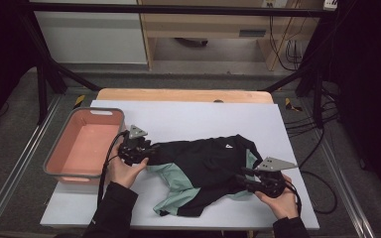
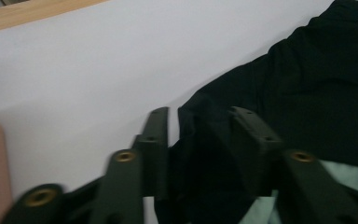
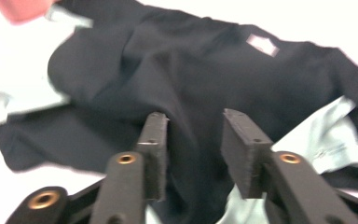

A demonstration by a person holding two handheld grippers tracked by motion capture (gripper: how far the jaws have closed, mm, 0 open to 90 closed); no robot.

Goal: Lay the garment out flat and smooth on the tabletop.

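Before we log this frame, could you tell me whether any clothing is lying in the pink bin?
No, the pink bin shows a bare floor, and the black and mint garment lies on the table beside it.

We see open mat (image 1: 188, 116) at 12 o'clock of garment (image 1: 206, 163), passable. Pink bin (image 1: 82, 144) blocks at 9 o'clock, just beside left gripper (image 1: 146, 151). Narrow bare strip at 6 o'clock.

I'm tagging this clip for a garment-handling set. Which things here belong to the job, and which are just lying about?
In the job:
black and mint garment
left gripper, jaws apart around the garment's edge
right gripper, jaws apart over the cloth
grey mat it lies on

Lying about:
pink bin, at the mat's left
cables on the floor
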